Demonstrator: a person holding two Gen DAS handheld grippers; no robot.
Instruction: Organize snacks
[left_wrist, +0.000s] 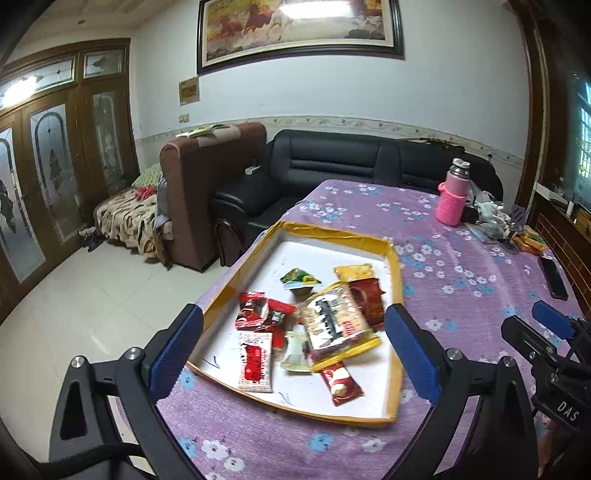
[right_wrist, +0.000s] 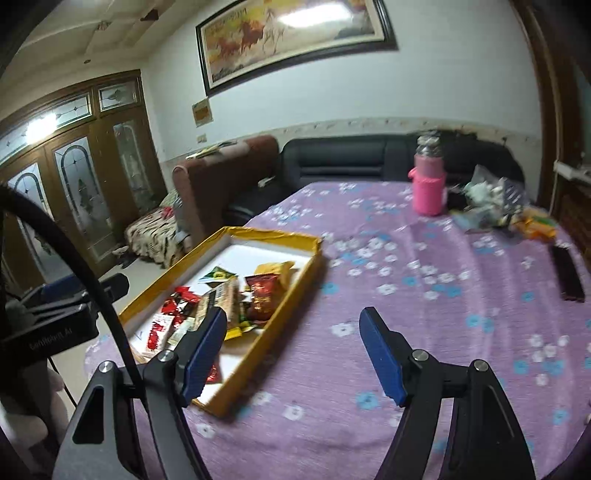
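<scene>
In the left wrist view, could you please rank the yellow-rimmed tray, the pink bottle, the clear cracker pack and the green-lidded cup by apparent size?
1. yellow-rimmed tray
2. clear cracker pack
3. pink bottle, though it stands farther from the camera, so its rank against the pack is unsure
4. green-lidded cup

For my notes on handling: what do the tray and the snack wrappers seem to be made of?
Tray: probably cardboard, matte white floor, rim wrapped in glossy yellow tape that wrinkles. Snack wrappers: thin plastic film, shiny, one clear, with crimped ends and glare.

Dim indoor light, painting (left_wrist: 299, 27) glare, fisheye bending, right view blurred
</scene>
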